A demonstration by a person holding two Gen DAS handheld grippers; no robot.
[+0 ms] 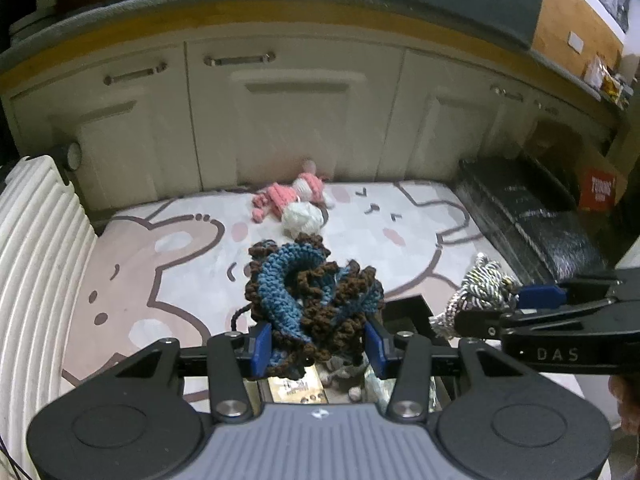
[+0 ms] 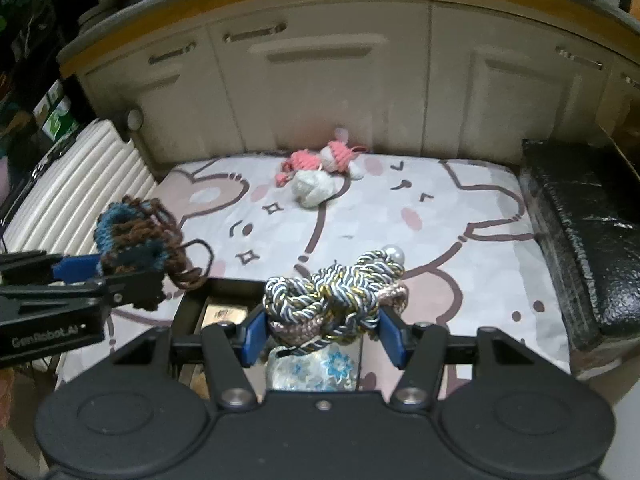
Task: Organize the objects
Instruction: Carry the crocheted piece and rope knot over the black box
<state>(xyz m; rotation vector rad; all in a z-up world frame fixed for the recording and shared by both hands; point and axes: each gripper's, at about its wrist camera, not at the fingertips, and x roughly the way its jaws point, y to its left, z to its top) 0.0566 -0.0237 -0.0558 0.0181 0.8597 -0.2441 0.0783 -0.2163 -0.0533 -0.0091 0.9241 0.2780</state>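
My left gripper (image 1: 318, 346) is shut on a blue and brown crocheted piece (image 1: 308, 300) and holds it above a black box (image 1: 412, 308) near the mat's front edge. My right gripper (image 2: 322, 336) is shut on a knotted cord bundle (image 2: 340, 292) with a pearl, also above the black box (image 2: 192, 304). Each gripper shows in the other's view: the right one (image 1: 488, 304) with the cord, the left one (image 2: 120, 268) with the crochet. A pink crocheted doll (image 1: 292, 194) and a white yarn ball (image 1: 302, 218) lie on the far side of the mat.
A cartoon-print mat (image 2: 440, 240) covers the floor before cream cabinets (image 1: 296, 120). A white ribbed suitcase (image 1: 36, 260) lies at the left. A black wrapped block (image 2: 584, 240) borders the right. The box holds a gold item (image 1: 296, 388) and a floral pouch (image 2: 316, 368).
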